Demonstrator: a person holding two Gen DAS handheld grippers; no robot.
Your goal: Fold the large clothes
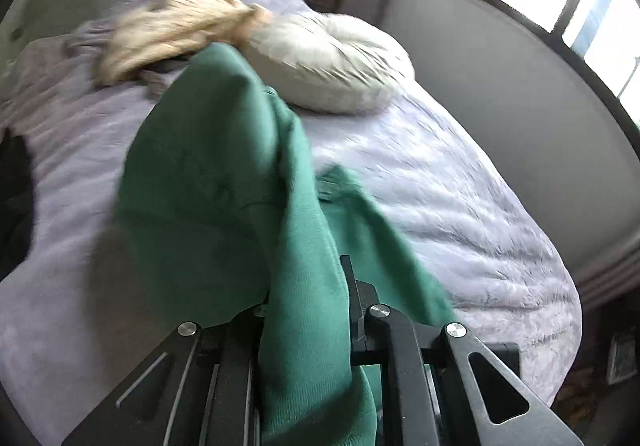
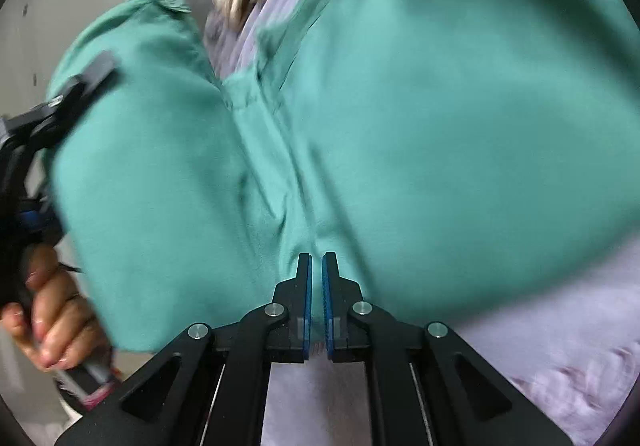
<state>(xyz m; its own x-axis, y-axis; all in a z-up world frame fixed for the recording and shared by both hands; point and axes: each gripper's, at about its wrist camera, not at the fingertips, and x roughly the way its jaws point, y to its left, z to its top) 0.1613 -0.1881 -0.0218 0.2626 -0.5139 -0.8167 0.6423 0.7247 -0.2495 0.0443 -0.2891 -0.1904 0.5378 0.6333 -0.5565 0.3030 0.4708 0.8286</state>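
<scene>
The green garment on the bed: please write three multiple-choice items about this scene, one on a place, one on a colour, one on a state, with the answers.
1. Where does the white pillow lie?
A. On the bed, beyond the green garment
B. On the floor
C. On the window sill

2. What colour is the bed cover?
A. Dark red
B. Pale lilac
C. Bright yellow

3. In what state is the left hand-held gripper?
A. Wide open over bare cover
B. Closed on the green garment
C. Closed on the pillow

Answers:
1 A: in the left wrist view the pillow rests on the cover behind the green garment.
2 B: the quilted cover looks pale lilac in both views.
3 B: green cloth runs between its fingers, and the right wrist view shows it clamped on the cloth's edge.
</scene>
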